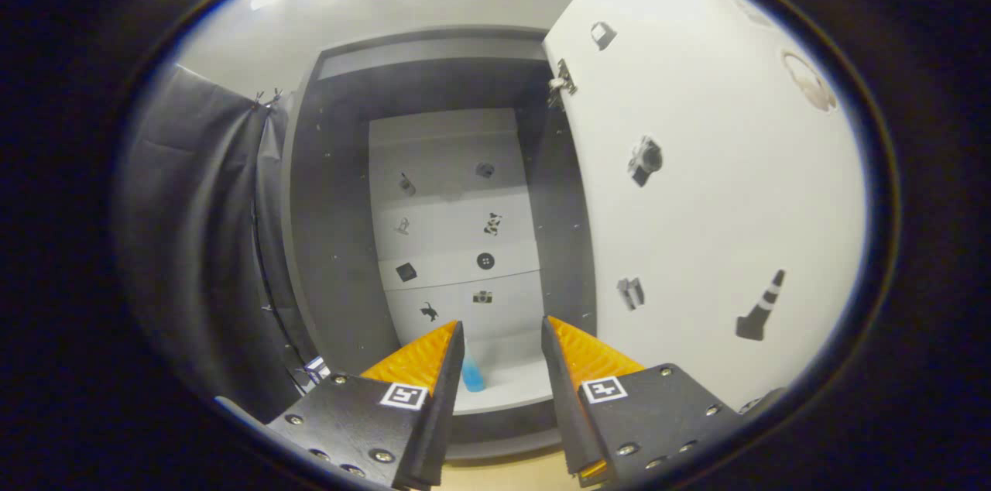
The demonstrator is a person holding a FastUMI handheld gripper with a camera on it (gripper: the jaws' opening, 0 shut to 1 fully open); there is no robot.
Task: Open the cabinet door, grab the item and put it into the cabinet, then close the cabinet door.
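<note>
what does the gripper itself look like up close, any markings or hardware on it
The gripper has two wedge-shaped fingers with ribbed faces, each on a flat black plate that carries a small square black-and-white tag and silver screw heads.

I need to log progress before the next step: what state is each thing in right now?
Cabinet door: swung open.
Blue item: upright on the cabinet's bottom shelf, beyond the fingers.
Gripper: open, holding nothing.

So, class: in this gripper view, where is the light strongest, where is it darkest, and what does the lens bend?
Gripper view: brightest on the open door; darkest on the cabinet side walls; fisheye bows the door's edge; open gripper sharp, blue item soft.
</note>
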